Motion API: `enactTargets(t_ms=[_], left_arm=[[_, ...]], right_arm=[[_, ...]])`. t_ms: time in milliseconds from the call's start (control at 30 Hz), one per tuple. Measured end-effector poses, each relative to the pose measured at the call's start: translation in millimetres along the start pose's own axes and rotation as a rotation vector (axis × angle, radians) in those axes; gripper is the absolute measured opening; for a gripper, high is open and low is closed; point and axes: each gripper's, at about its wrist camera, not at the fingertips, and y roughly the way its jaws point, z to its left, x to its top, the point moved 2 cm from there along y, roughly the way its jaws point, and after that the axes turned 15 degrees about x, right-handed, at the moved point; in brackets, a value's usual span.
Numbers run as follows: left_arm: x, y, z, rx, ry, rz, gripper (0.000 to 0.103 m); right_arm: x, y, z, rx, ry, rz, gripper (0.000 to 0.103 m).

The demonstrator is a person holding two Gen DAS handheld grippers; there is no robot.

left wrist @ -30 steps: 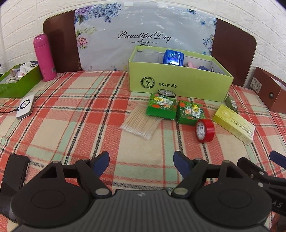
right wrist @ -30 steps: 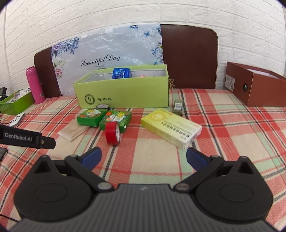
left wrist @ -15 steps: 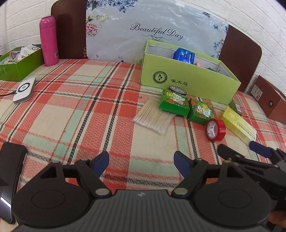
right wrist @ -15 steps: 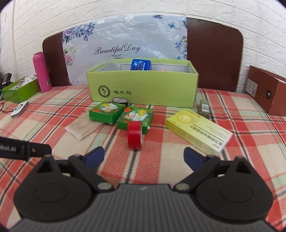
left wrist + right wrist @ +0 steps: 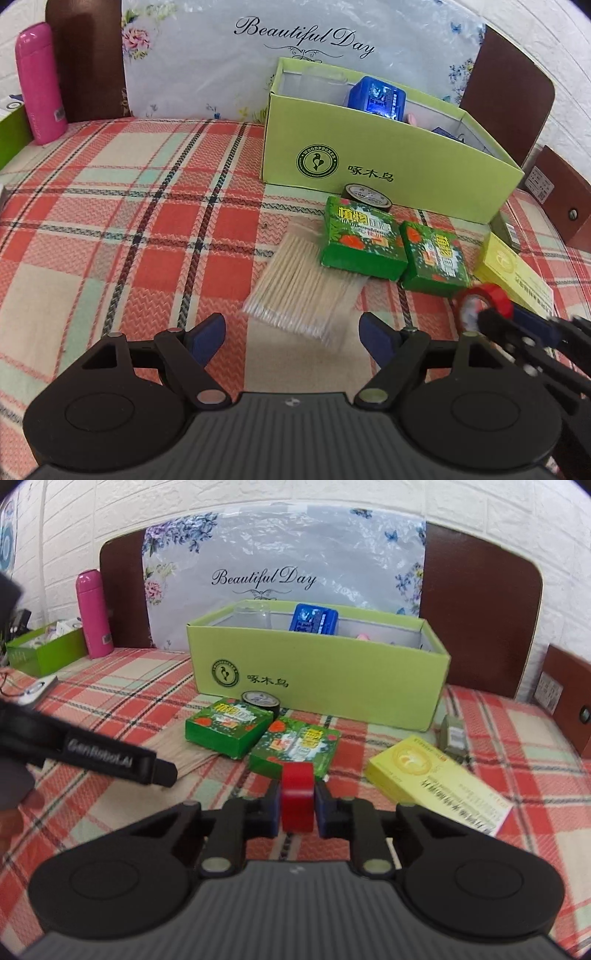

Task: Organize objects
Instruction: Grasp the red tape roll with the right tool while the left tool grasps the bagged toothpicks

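My right gripper is shut on the red tape roll, which stands on edge on the plaid cloth; it also shows in the left wrist view. My left gripper is open and empty, just in front of a packet of wooden sticks. Behind lie two green boxes, a black tape roll, a yellow box and the open green shoebox holding a blue item.
A pink bottle and a small green box stand at the far left. A brown box is at the right. A small olive packet lies by the shoebox. A white device lies left.
My right gripper moved forward and closed on the red tape roll. My left gripper moved forward toward the stick packet and stayed open.
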Motion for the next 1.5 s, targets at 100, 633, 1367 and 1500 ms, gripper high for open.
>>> enactTargets(t_ms=[100,633,1367,1500], left_arm=[[4.4,4.8,-3.1,-0.014,0.008,-0.011,0.082],[-52.0,-46.7,37.1,-0.049,0.008,0.027,0.043],[-69.2,-63.2,8.3,-0.155,0.11,0.076,0.038],[-74.0,-71.5,1.1,-0.158,0.114,0.076,0.059]], right_arm=[[-2.6,-14.8,-1.4,-0.063,-0.056,-0.003,0.018],[-31.8,-35.5,25.4,0.061,-0.056,0.041,0.06],[-62.9,-61.9,15.4,0.096,0.034,0.153,0.046],[-70.8,-77.0,21.0,0.122,0.022,0.152,0.05]])
